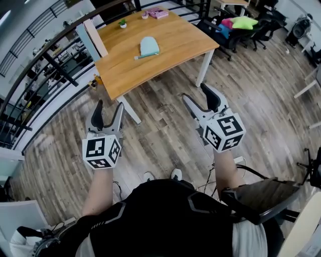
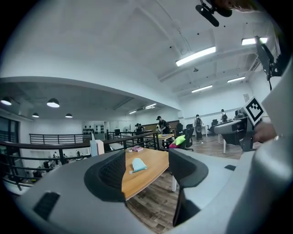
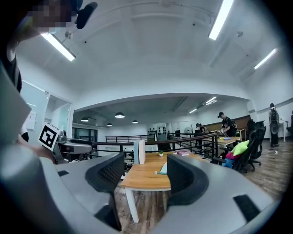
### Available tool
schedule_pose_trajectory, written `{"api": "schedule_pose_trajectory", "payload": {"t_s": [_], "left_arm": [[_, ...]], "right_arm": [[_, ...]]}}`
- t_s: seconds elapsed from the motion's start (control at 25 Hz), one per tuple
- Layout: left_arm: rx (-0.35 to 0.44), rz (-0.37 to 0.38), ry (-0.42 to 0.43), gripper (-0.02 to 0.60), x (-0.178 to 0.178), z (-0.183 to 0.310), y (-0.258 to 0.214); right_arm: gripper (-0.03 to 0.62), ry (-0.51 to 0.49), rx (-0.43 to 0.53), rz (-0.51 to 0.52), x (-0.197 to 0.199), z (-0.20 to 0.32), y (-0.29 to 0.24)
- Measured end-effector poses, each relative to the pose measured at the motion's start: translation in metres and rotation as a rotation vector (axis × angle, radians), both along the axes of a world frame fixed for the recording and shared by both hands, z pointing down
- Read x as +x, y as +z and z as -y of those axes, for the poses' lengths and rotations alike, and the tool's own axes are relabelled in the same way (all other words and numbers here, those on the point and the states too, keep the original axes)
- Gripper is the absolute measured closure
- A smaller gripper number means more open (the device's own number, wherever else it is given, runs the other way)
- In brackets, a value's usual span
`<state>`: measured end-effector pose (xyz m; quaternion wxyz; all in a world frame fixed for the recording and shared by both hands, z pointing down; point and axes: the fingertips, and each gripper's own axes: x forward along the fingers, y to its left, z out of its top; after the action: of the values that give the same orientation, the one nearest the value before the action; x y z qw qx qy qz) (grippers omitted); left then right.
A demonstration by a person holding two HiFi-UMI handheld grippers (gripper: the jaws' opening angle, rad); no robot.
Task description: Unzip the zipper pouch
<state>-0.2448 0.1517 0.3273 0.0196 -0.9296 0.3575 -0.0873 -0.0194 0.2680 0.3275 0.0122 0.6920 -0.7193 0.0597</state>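
Both tongs stand wide open with nothing between them. The left tongs (image 1: 109, 108) and the right tongs (image 1: 196, 93) hang above the wooden floor (image 1: 165, 118), apart from the surface (image 1: 170, 57). A light-blue zipper pouch (image 1: 149, 46) lies flat near the middle of that surface. A potted plant (image 1: 123, 23) and a pink item (image 1: 157, 12) sit at its far edge.
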Motion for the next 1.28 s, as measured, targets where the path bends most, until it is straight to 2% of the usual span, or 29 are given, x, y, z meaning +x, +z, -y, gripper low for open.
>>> {"api": "schedule_pose_trajectory", "payload": {"t_s": [0.32,0.52,1.28], "left_arm": [[0.037,0.013,-0.019,0.284,0.024,-0.002,-0.001],[0.007,0.004,-0.042,0.284,0.029,0.025,0.015],[-0.035,-0.009,0.090,0.284,0.084,0.246,0.036]], "right_arm": [[0.292,-0.065,-0.011,0.003,0.014,0.011,0.010],[0.292,-0.082,-0.022,-0.002,0.022,0.036,0.022],[0.292,-0.027,-0.077,-0.019,0.061,0.251,0.031]]}}
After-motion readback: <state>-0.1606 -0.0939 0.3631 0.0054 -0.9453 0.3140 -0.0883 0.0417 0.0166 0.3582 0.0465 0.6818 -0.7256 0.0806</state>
